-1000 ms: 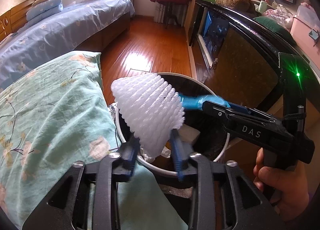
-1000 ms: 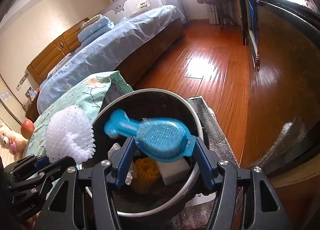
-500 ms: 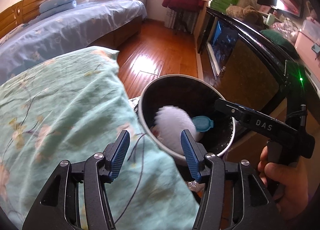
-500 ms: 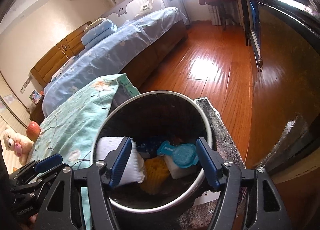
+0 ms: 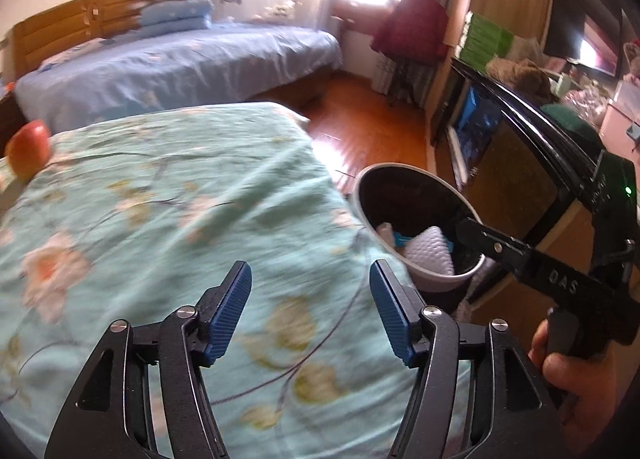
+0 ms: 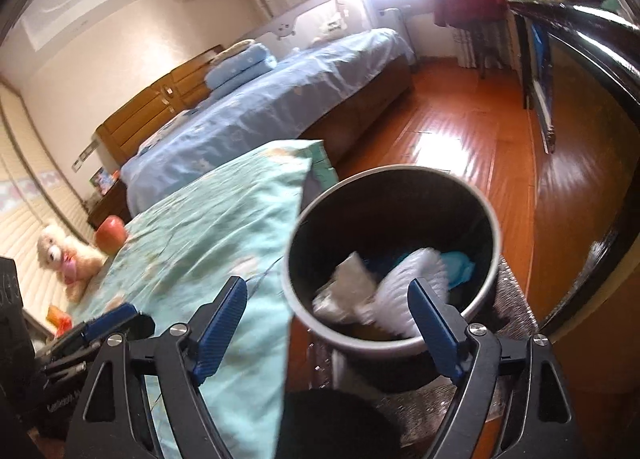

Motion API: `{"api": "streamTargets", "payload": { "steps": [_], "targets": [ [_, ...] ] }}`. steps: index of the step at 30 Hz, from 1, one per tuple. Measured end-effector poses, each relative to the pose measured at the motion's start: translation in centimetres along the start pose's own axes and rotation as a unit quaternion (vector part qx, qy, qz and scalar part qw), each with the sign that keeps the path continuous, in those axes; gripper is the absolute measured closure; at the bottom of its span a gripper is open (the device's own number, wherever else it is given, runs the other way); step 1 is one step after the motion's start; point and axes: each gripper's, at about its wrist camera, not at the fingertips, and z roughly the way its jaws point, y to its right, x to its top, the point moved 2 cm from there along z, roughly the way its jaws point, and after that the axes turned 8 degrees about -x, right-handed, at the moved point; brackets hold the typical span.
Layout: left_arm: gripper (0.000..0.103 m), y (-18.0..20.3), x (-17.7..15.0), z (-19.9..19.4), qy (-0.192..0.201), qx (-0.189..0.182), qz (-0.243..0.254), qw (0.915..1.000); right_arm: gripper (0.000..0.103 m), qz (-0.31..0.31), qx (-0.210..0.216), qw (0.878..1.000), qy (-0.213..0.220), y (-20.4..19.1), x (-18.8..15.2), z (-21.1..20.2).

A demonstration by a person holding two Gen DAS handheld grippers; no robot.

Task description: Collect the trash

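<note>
Black inside and pale at the rim, the bin (image 6: 490, 215) stands on the wooden floor (image 6: 472, 131) at the corner of the bed, touching the green flowered quilt (image 5: 168, 199). In it lie a white foam net (image 6: 404, 291), a blue plastic piece (image 6: 458, 265) and a pale crumpled scrap (image 6: 346, 287); these look like trash already dropped in.

Judged from this, a good part of the collecting is done. What is left is unclear: a red apple (image 6: 111, 233), a plush toy (image 6: 66, 259) and a small orange packet (image 6: 60, 319) lie at the far edge of the quilt, and only the packet reads as likely trash.

The left gripper (image 5: 311, 309) hangs above the quilt with its jaws wide apart, holding nothing and touching nothing. The right gripper (image 6: 328, 329) hangs above the near rim of the bin, jaws likewise spread wide and empty; the net lies below them in the bin, not between the blue pads (image 6: 218, 323).
</note>
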Motion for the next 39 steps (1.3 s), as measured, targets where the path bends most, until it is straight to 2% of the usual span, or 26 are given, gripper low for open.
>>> {"api": "streamTargets", "payload": {
  "steps": [6,11,12,13,14,15,16,18,22,28,39],
  "targets": [
    [0.038,-2.0,-1.6,-3.1,0.030,0.025,-0.012,0.9992,0.019,-0.033,0.008,0.999,0.018,-3.2,-1.9,-1.8],
    [0.036,-2.4,-1.8,-7.0,0.076,0.047,-0.010,0.9959,0.019,-0.065,0.009,0.997,0.050,-5.8,-1.8,-4.3],
    [0.034,-2.4,-1.6,-8.2,0.093,0.052,-0.009,0.9942,0.018,-0.072,0.009,0.995,0.062,-6.3,-1.6,-5.0],
    [0.024,-2.5,-1.6,-9.1,0.107,0.060,-0.009,0.9925,0.016,-0.079,0.009,0.994,0.077,-6.9,-1.4,-5.9],
    [0.010,-2.5,-1.5,-10.1,0.124,0.074,-0.009,0.9895,0.009,-0.085,0.009,0.992,0.090,-7.5,-1.2,-6.7],
    [0.004,-2.6,-1.6,-11.1,0.143,0.093,-0.009,0.9854,0.000,-0.091,0.009,0.990,0.106,-8.0,-1.1,-7.5],
    [0.000,-2.6,-1.8,-11.8,0.157,0.106,-0.008,0.9818,0.000,-0.096,0.009,0.987,0.125,-8.5,-1.1,-8.5],
    [0.000,-2.9,-2.3,-13.0,0.182,0.138,0.000,0.9735,0.000,-0.110,0.006,0.981,0.160,-9.5,-1.3,-9.8],
    [0.000,-4.1,-3.2,-13.3,0.186,0.160,-0.004,0.9695,0.000,-0.126,-0.013,0.974,0.185,-10.7,-2.2,-9.6],
    [0.000,-5.6,-4.5,-13.1,0.187,0.188,-0.005,0.9643,0.000,-0.125,-0.011,0.976,0.179,-11.1,-3.6,-7.9],
    [0.000,-6.2,-5.4,-13.9,0.197,0.213,-0.006,0.9569,0.000,-0.138,-0.005,0.972,0.192,-11.9,-4.8,-7.9]
  ]
}}
